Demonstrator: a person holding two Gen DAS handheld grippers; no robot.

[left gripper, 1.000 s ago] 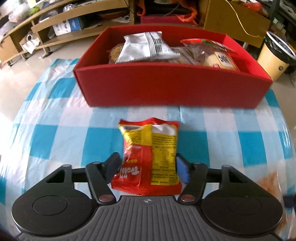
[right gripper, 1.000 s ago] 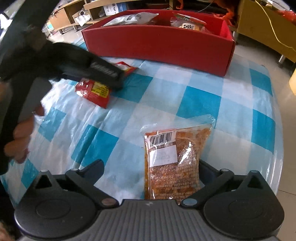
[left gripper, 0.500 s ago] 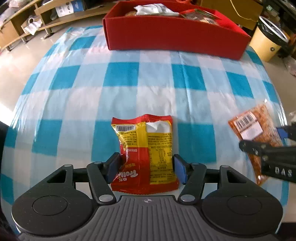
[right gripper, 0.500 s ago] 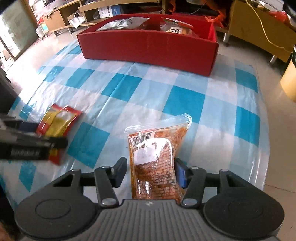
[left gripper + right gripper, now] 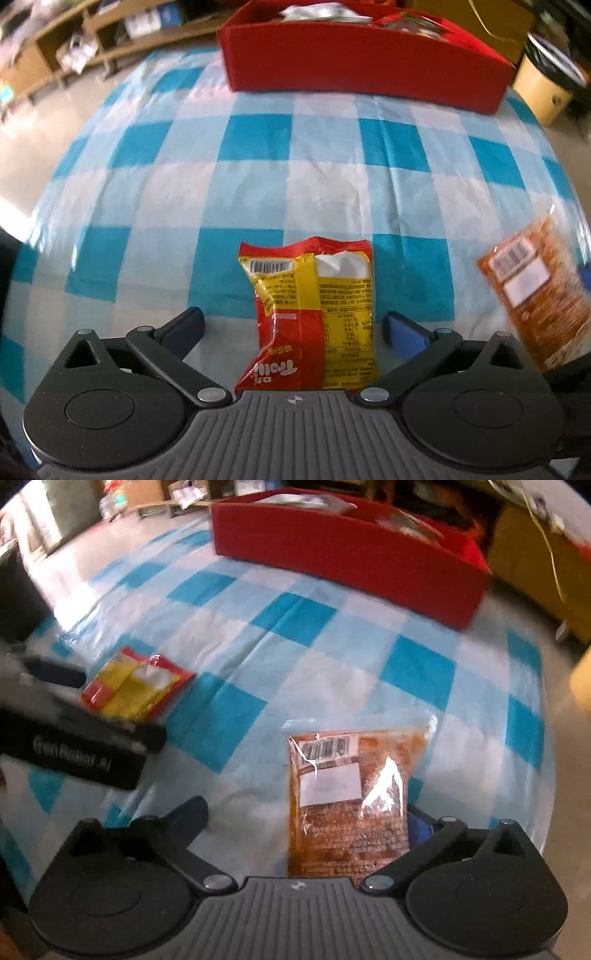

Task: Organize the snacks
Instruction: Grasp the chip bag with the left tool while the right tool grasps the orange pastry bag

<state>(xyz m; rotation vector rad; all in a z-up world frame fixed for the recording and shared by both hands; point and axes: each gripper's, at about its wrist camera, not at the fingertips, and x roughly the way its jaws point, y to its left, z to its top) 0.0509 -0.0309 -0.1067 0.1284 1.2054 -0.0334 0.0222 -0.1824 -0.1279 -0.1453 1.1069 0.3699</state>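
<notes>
A red and yellow snack packet (image 5: 314, 317) lies on the blue checked tablecloth between the fingers of my left gripper (image 5: 295, 328), which is open with gaps on both sides. It also shows in the right wrist view (image 5: 136, 686). An orange clear-wrapped snack packet (image 5: 351, 801) lies between the fingers of my right gripper (image 5: 306, 819), which is open; the packet sits against the right finger. It also shows in the left wrist view (image 5: 532, 291). A red box (image 5: 362, 62) holding several snack packets stands at the far edge of the table.
The table (image 5: 332, 184) carries a blue and white checked cloth. A yellow bin (image 5: 546, 85) stands on the floor at the right. Wooden shelves (image 5: 74, 44) stand at the far left. The left gripper's body (image 5: 74, 746) shows in the right wrist view.
Both grippers have opened and let go of their packets, which now lie on the near part of the table. Both had pulled back from the red box with the packets.
</notes>
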